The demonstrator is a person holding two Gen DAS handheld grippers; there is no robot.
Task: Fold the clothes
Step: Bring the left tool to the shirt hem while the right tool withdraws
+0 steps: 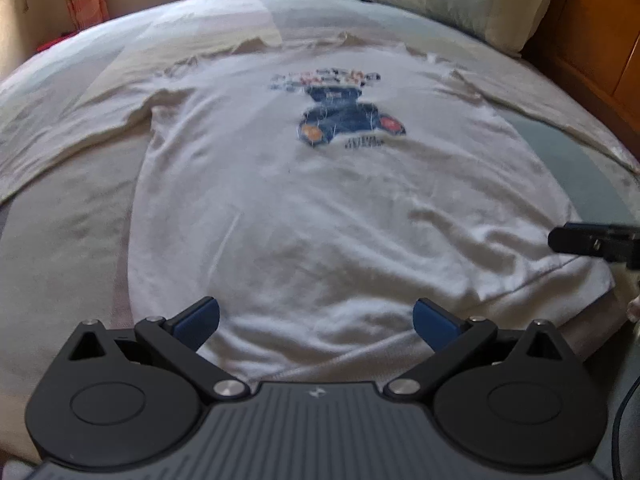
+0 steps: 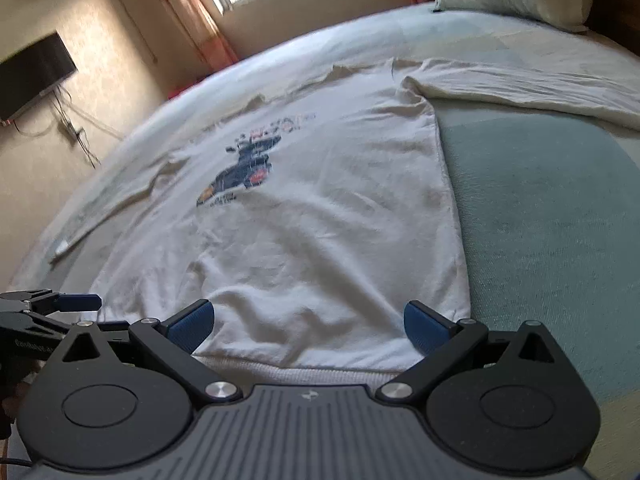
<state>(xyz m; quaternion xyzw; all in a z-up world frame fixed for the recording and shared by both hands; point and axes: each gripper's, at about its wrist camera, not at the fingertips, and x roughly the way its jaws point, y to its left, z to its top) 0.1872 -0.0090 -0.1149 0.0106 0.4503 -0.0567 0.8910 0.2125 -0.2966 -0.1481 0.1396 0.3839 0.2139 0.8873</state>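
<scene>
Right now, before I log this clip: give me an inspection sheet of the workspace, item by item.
Surface: bed with a pale green-and-cream cover.
Job's things: white long-sleeved shirt lies flat, print side up, sleeves spread out, hem nearest the grippers, some wrinkles; no fold made.
Clutter: pillow at the head of the bed, off the shirt.
Grippers: left gripper open, over the hem; right gripper open, over the hem near the shirt's right corner; neither holds cloth.
Cables: wires hang below the wall screen; a dark cable runs at the left view's right edge.
Surroundings: window with curtains, wooden headboard.
</scene>
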